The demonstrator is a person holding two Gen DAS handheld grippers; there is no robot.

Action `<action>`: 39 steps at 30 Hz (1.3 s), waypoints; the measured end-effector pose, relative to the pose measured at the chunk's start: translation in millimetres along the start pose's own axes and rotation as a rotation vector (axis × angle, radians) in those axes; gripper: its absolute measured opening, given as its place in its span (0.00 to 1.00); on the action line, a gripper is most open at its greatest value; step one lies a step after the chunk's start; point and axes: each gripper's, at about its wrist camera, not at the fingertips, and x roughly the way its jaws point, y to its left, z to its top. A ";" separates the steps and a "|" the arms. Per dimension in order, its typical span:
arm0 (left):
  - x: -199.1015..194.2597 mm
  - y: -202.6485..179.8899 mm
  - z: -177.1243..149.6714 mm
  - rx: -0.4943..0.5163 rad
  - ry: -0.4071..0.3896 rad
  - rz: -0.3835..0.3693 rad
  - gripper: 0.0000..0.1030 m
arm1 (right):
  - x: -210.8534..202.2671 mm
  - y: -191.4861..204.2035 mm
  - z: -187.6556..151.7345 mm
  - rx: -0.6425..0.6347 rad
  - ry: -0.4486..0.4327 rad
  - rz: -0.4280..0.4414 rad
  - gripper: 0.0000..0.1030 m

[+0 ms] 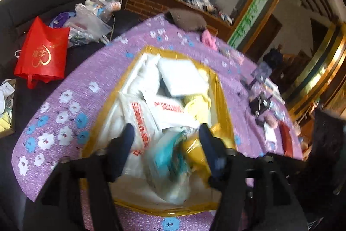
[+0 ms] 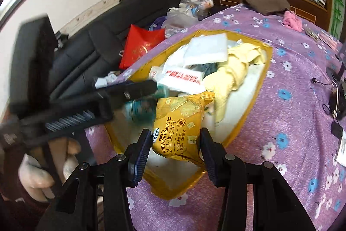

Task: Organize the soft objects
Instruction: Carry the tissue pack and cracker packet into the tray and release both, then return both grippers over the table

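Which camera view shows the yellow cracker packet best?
The right wrist view: the cracker packet lies sharp between the right gripper fingers, label readable. In the left wrist view the packet is blurred and partly hidden.

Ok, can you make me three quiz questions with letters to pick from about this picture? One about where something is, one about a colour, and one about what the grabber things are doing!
1. Where does the cracker packet lie?
A. on the sofa
B. in the gold-rimmed box, between the right gripper's fingers
C. on the far shelf

2. What colour is the gift bag on the sofa?
A. red
B. green
C. black

3. How does the right gripper stand?
A. shut on the yellow cloth
B. out of view
C. open

Answers:
1 B: the packet rests inside the box with a finger on each side of it.
2 A: the bag is bright red with gold print.
3 C: a gap shows between each finger and the packet.
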 end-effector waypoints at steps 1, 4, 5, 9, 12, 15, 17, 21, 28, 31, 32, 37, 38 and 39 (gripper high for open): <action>-4.3 1.8 1.1 -0.010 -0.014 -0.011 0.61 | 3.0 2.6 0.3 -0.008 0.006 -0.005 0.47; -14.5 5.1 4.5 -0.030 -0.045 -0.031 0.61 | 6.7 8.3 -0.2 -0.013 0.010 -0.016 0.56; -16.3 5.5 4.9 -0.033 -0.051 -0.032 0.61 | 7.0 10.3 -0.5 -0.012 0.006 -0.017 0.60; -20.7 6.2 5.5 -0.048 -0.061 -0.038 0.61 | -5.7 15.4 -4.1 -0.018 -0.037 -0.023 0.80; -21.3 2.6 4.8 -0.043 -0.058 -0.034 0.61 | -21.4 14.4 -7.5 -0.025 -0.068 -0.039 0.80; -21.9 -5.6 3.5 -0.027 -0.051 -0.028 0.61 | -36.4 5.4 -14.3 -0.014 -0.094 -0.051 0.80; -21.7 -13.3 2.7 -0.010 -0.043 -0.022 0.61 | -48.9 -6.2 -21.3 0.012 -0.110 -0.060 0.80; -19.2 -27.6 -0.1 0.023 -0.017 -0.026 0.61 | -75.2 -35.7 -39.7 0.075 -0.137 -0.095 0.80; -5.3 -74.5 -10.6 0.117 0.042 -0.064 0.61 | -127.0 -113.8 -89.5 0.244 -0.178 -0.238 0.80; 6.1 -102.2 -17.8 0.169 0.080 -0.088 0.61 | -152.2 -159.4 -110.6 0.345 -0.182 -0.315 0.80; 11.5 -113.3 -21.4 0.192 0.098 -0.097 0.61 | -159.9 -170.9 -114.5 0.372 -0.188 -0.332 0.80; 32.7 -154.4 -37.1 0.263 0.179 -0.131 0.61 | -195.3 -213.2 -135.1 0.479 -0.232 -0.411 0.81; 37.6 -163.5 -40.0 0.280 0.198 -0.139 0.61 | -200.8 -220.3 -139.0 0.498 -0.241 -0.423 0.82; 41.3 -171.1 -41.8 0.296 0.210 -0.141 0.61 | -205.9 -228.2 -142.6 0.518 -0.250 -0.435 0.83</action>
